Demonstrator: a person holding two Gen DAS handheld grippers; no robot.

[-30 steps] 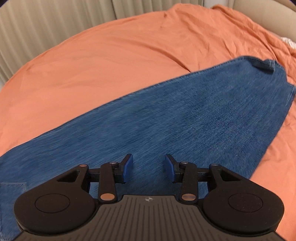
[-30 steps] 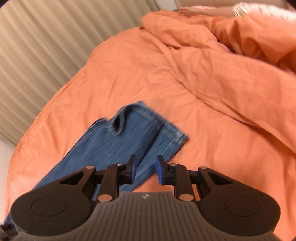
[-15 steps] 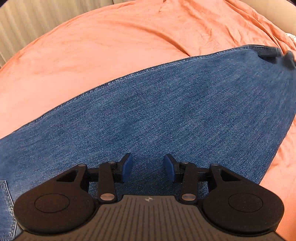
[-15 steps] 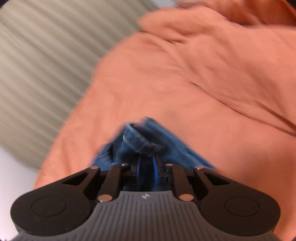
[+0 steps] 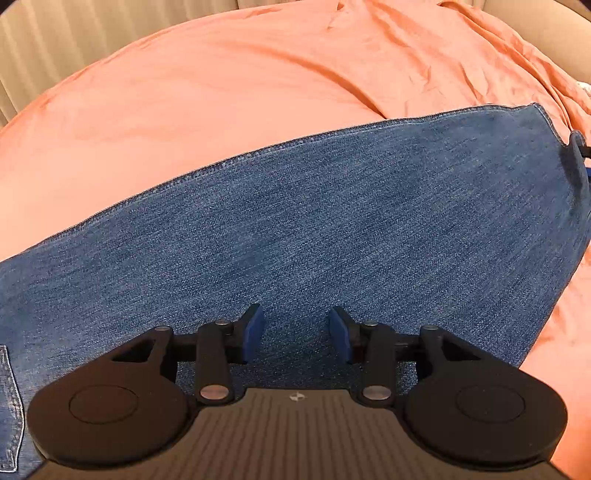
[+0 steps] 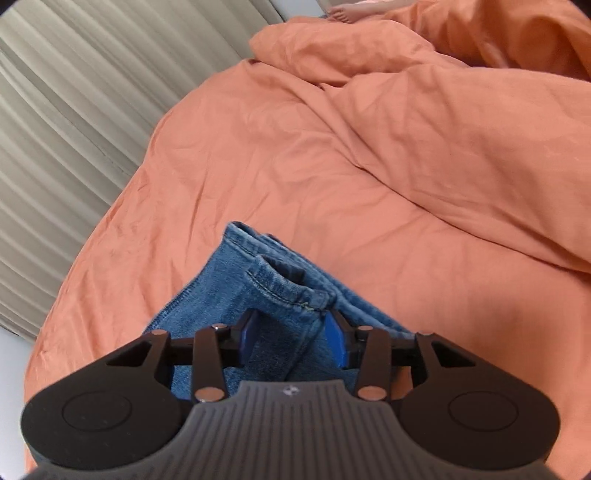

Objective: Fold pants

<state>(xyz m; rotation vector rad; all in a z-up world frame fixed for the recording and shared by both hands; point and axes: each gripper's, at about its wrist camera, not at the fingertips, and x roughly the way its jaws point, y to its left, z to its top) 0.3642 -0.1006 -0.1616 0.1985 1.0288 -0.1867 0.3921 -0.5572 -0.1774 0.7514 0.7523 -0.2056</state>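
Note:
Blue jeans [image 5: 332,221] lie spread flat across an orange bed cover [image 5: 221,92], one leg running to its hem at the far right. My left gripper [image 5: 295,332] hovers just over the middle of the denim, open, with nothing between its blue pads. In the right wrist view the leg's hem [image 6: 280,288] is bunched into a raised fold. My right gripper [image 6: 290,334] sits at that fold with its jaws opening. The fold lies between the pads, which no longer squeeze it.
The orange cover [image 6: 369,166] rises into thick rumpled folds at the back right. Pleated beige curtains [image 6: 74,110] hang past the bed's left edge. A person's bare foot [image 6: 341,14] shows at the top. A pocket seam [image 5: 11,387] lies at the jeans' left end.
The right gripper came down onto the hem, closed on the bunched denim half a second ago, and has since spread its jaws. The left gripper stayed open, and the denim fills more of its view.

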